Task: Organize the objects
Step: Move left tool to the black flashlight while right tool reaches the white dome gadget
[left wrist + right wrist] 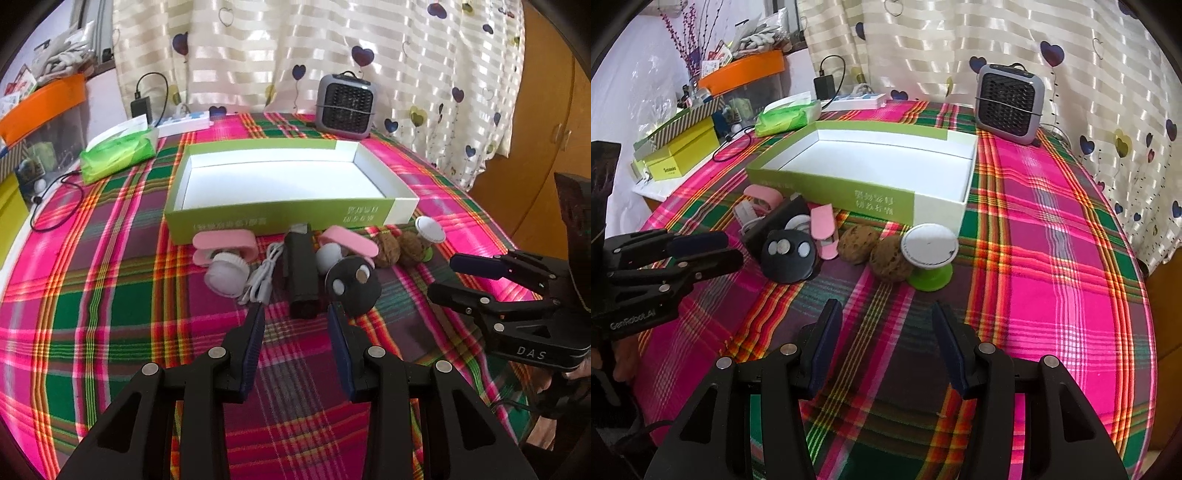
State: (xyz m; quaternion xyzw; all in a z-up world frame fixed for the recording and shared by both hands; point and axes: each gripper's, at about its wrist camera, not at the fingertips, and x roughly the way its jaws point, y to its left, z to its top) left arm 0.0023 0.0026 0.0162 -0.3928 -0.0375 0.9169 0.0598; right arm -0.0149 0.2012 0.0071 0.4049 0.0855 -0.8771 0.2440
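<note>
Small clutter lined up ahead of our two sets of tongs, the box behind it empty.

Our left tongs (295, 308) stand apart and hold nothing, just short of the black bar (301, 269) and the black disc (352, 286); our right tongs (884, 314) are also apart and empty, with the two walnuts (873, 251) and the green-footed knob (929, 254) just ahead. We judge everything here light: the walnuts hard, round and likely to roll, so we would pinch them across the middle; the pink clips (225, 245) stiff, best taken by their flat sides; the white cable (262, 275) limp, best caught at its bundle. All would go into the green box (280, 218) beyond. The box wall carries pale characters we cannot read; "DAS" shows on the right tool, "GenRobot.AI" on the left.
</note>
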